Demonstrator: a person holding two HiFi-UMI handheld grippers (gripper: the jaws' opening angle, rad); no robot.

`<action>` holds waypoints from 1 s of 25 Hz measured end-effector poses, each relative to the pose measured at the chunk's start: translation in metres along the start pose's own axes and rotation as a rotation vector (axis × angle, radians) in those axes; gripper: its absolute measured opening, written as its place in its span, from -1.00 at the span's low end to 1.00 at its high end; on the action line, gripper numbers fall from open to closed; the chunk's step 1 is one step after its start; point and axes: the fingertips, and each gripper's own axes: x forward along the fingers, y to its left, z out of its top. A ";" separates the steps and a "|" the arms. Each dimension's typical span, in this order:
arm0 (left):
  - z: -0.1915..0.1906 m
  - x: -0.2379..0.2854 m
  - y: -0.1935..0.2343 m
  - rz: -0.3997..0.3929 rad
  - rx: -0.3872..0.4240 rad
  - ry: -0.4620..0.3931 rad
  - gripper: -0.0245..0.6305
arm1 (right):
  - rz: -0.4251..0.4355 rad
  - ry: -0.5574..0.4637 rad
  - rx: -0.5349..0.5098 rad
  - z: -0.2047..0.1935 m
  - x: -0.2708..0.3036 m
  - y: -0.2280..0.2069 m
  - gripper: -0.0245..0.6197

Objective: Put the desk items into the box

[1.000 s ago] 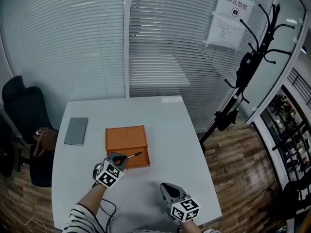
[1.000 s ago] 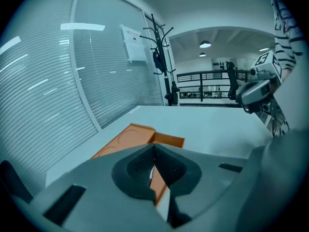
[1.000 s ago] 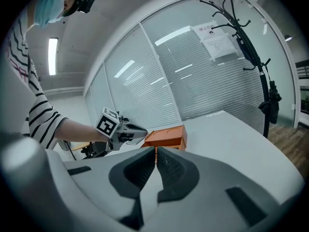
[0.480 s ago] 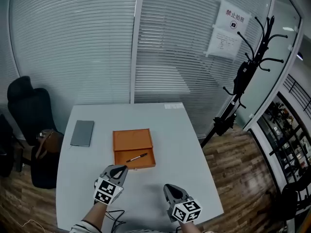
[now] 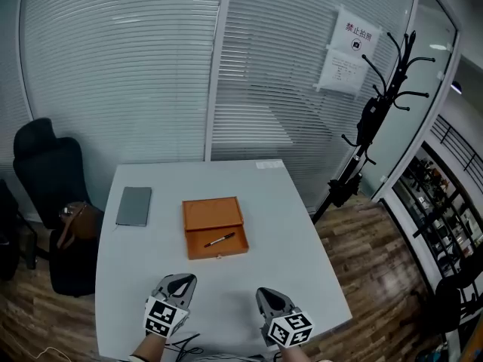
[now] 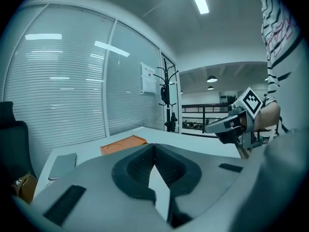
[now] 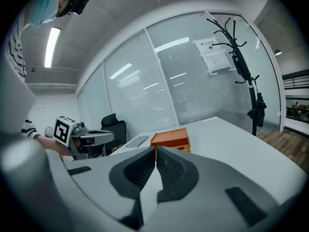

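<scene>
An orange box (image 5: 212, 215) lies open at the middle of the white table (image 5: 279, 225), with a black pen (image 5: 219, 240) lying in its near half. A grey notebook (image 5: 133, 205) rests flat at the table's far left. My left gripper (image 5: 183, 279) hovers near the front edge, well short of the box, its jaws shut and empty. To its right my right gripper (image 5: 266, 292) is likewise shut on nothing. The left gripper view shows the box (image 6: 123, 144) and the notebook (image 6: 63, 165) beyond the closed left gripper (image 6: 153, 148). The right gripper (image 7: 155, 150) points at the box (image 7: 170, 139).
A black office chair (image 5: 45, 172) and a brown bag (image 5: 75, 221) stand left of the table. A black coat stand (image 5: 375, 111) rises at the right on the wooden floor. Glass walls with blinds close off the back. A cable trails by the table's front edge.
A second ago my left gripper held the pen over the box. The pen now lies in the box, and the left gripper has drawn back toward the front edge, shut.
</scene>
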 end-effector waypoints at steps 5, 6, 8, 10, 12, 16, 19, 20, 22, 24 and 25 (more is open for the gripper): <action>-0.011 -0.029 -0.005 -0.021 -0.035 -0.018 -0.86 | -0.038 -0.015 -0.008 -0.009 -0.009 0.021 -0.84; -0.013 -0.034 -0.006 -0.025 -0.039 -0.019 -0.86 | -0.048 -0.019 -0.012 -0.010 -0.011 0.024 -0.84; -0.015 -0.043 -0.009 -0.031 -0.046 -0.024 -0.86 | -0.065 -0.027 -0.018 -0.013 -0.015 0.029 -0.85; -0.018 -0.053 -0.012 -0.038 -0.046 -0.025 -0.86 | -0.075 -0.036 -0.018 -0.015 -0.018 0.036 -0.85; -0.020 -0.061 -0.014 -0.045 -0.042 -0.025 -0.86 | -0.083 -0.043 -0.021 -0.018 -0.021 0.043 -0.85; -0.023 -0.074 -0.013 -0.050 -0.044 -0.042 -0.86 | -0.099 -0.051 -0.034 -0.023 -0.024 0.054 -0.85; -0.026 -0.079 -0.011 -0.054 -0.053 -0.049 -0.86 | -0.108 -0.056 -0.037 -0.026 -0.027 0.061 -0.85; -0.027 -0.080 -0.010 -0.055 -0.057 -0.049 -0.86 | -0.109 -0.059 -0.037 -0.027 -0.028 0.063 -0.85; -0.029 -0.082 -0.008 -0.056 -0.062 -0.053 -0.86 | -0.109 -0.066 -0.038 -0.028 -0.029 0.066 -0.85; -0.029 -0.085 -0.008 -0.057 -0.068 -0.065 -0.86 | -0.109 -0.069 -0.041 -0.029 -0.030 0.070 -0.85; -0.029 -0.087 -0.008 -0.059 -0.072 -0.070 -0.86 | -0.111 -0.069 -0.042 -0.030 -0.031 0.071 -0.85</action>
